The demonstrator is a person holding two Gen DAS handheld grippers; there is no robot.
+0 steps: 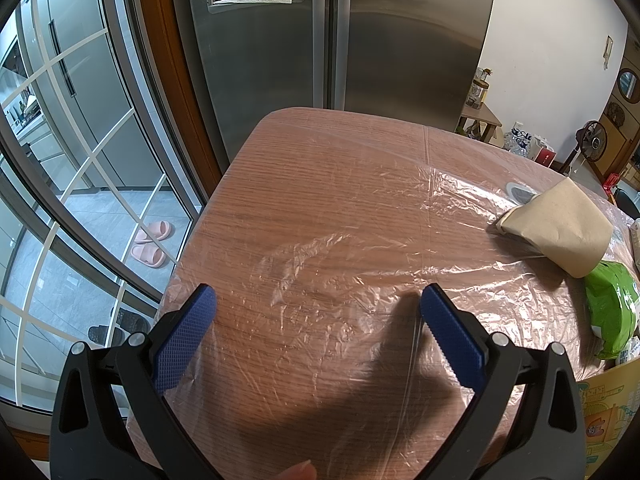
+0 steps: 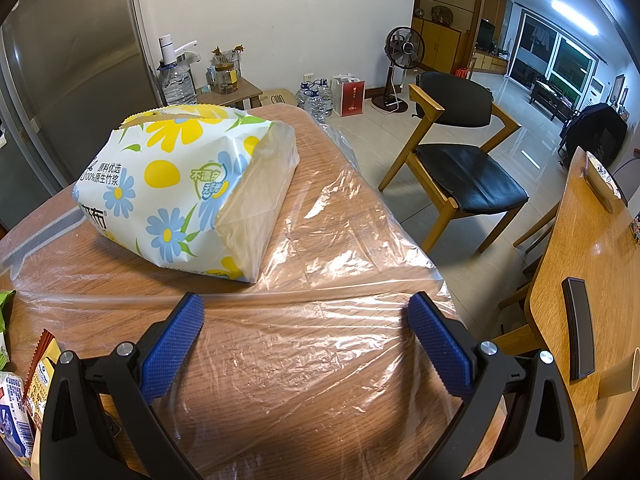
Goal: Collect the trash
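Observation:
A clear plastic sheet [image 1: 360, 280] lies crumpled over the wooden table [image 1: 304, 168]; it also shows in the right wrist view [image 2: 312, 340]. My left gripper [image 1: 318, 300] is open and empty just above the sheet. My right gripper [image 2: 306, 312] is open and empty above the sheet near the table's right edge. A flowered tissue pack [image 2: 176, 188] lies on the table ahead of the right gripper. A brown paper-wrapped pack [image 1: 560, 224] and a green packet [image 1: 612, 312] lie at the right of the left wrist view. Snack wrappers [image 2: 28, 392] sit at the left edge of the right wrist view.
A steel fridge [image 1: 340, 32] stands behind the table, a glass door [image 1: 80, 160] to its left. A black-seated wooden chair [image 2: 460, 152] stands right of the table. A second wooden table [image 2: 600, 280] carries a black remote [image 2: 578, 332]. A cardboard box [image 1: 608, 412] sits at lower right.

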